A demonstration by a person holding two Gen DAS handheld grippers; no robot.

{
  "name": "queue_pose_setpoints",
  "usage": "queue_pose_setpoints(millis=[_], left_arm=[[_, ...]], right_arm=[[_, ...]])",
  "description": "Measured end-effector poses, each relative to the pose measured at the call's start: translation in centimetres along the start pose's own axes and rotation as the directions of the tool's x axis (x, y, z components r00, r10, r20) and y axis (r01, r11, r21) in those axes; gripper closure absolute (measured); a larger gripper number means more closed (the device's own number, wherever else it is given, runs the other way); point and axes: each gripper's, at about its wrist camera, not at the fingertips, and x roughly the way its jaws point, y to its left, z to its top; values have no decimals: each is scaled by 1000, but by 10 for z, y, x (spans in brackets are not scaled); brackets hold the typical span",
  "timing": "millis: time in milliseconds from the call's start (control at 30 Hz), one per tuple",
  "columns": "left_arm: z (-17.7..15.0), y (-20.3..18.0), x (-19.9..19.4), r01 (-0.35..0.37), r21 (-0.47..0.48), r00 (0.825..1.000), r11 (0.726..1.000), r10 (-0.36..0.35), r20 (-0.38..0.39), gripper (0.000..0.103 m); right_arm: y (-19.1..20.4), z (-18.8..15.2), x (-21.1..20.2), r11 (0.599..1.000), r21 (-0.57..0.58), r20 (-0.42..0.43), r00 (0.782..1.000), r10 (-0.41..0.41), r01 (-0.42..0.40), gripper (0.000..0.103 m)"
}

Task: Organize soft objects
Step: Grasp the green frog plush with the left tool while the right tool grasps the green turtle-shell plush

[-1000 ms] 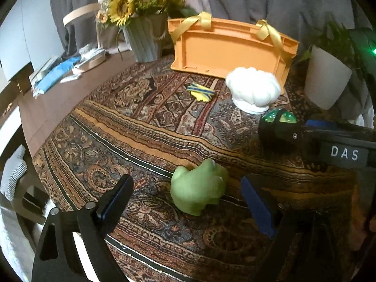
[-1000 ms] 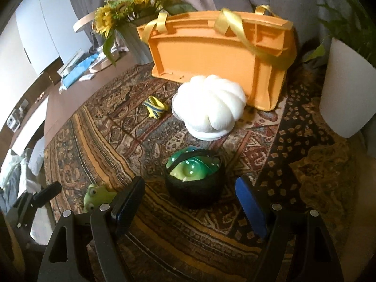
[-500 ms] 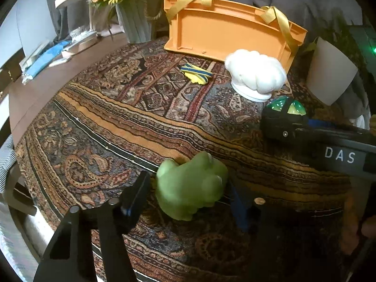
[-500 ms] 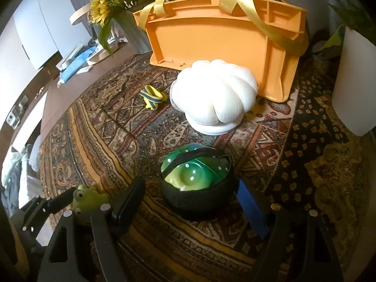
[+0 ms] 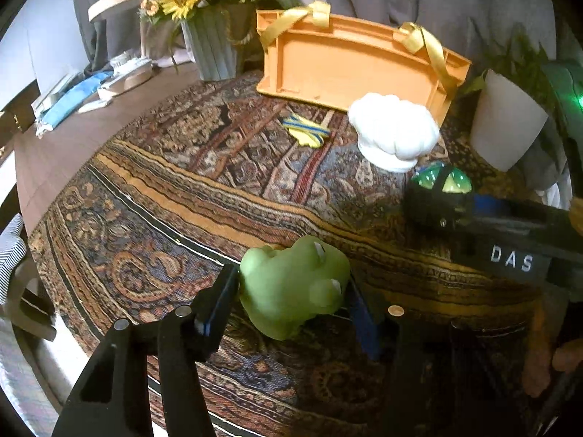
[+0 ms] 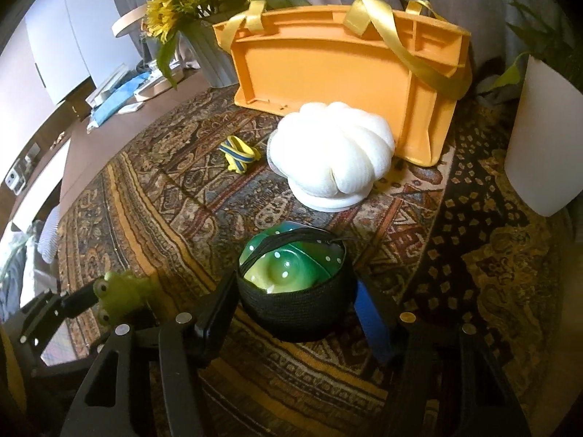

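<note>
Looking across our worktop (image 5: 153, 196), we see the orange basket (image 6: 328, 73) at the back. Our right tongs (image 6: 291, 304) have just been closing and pinch the black pouch (image 6: 295, 313); our left tongs (image 5: 291, 291) squeeze the green frog (image 5: 291, 287).

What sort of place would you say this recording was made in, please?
Probably a home living or dining room: a table under a patterned cloth, a vase of sunflowers, a white potted plant and grey curtains behind.
</note>
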Motion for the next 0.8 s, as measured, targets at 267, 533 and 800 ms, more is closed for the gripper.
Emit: queue_pose_setpoints(millis=[267,533,800], left_arm=[[16,11,-24,9,7,997,1000,-10,82,46],[35,23,-50,19,43,985,999,-26,168,46],[61,33,-67,46,107,970,993,-70,233,46]], right_arm=[[13,4,-26,1000,5,69,997,-19,18,39],[29,9,-52,998,28,135,989,-55,52,39],[41,21,-72,993,81,194,976,-98,84,39]])
